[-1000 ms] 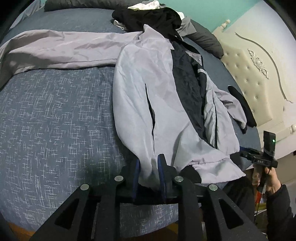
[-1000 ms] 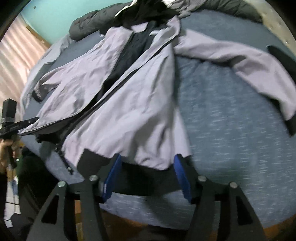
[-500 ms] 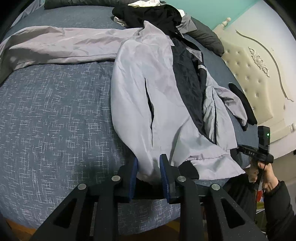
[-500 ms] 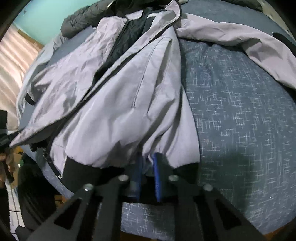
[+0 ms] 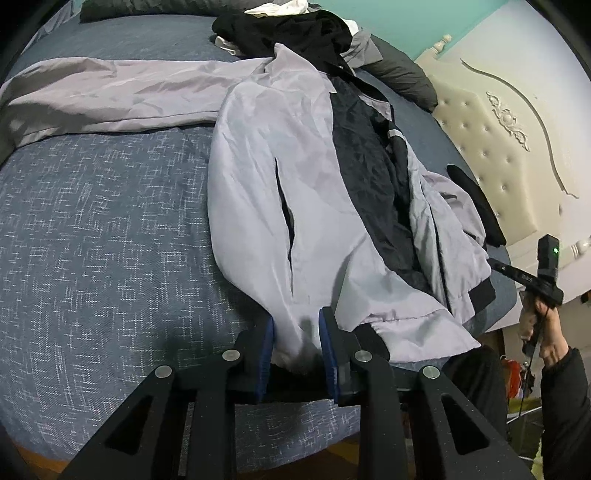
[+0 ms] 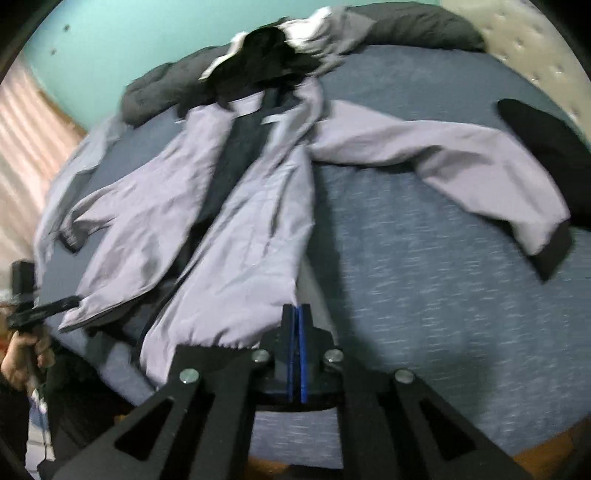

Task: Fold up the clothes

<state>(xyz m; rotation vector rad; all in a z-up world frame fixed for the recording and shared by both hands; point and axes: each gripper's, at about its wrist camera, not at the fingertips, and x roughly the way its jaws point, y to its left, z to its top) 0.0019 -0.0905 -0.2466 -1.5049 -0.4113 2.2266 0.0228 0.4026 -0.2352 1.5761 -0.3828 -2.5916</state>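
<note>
A light grey jacket [image 5: 295, 166] with a dark lining lies open, front up, on the bed. In the left wrist view my left gripper [image 5: 297, 332] is shut on a bunched fold of its bottom hem, and one sleeve [image 5: 110, 96] stretches out to the left. Seen from the right wrist, the right gripper [image 6: 296, 314] has its blue pads pressed together on the hem corner of the other front panel [image 6: 251, 229], which is raised off the cover. Each gripper shows small in the other's view, held by a hand: right gripper [image 5: 493, 261], left gripper [image 6: 72, 302].
The bed has a blue-grey patterned cover [image 5: 92, 240]. A heap of black and white clothes [image 5: 295, 33] and a dark grey quilt [image 5: 402, 77] lie at the far end. A black item [image 5: 476, 206] rests near the cream tufted headboard [image 5: 498, 129].
The right gripper went from wide open around the hem to shut on it, then rose and pulled back, lifting that corner. The left gripper kept its grip and place.
</note>
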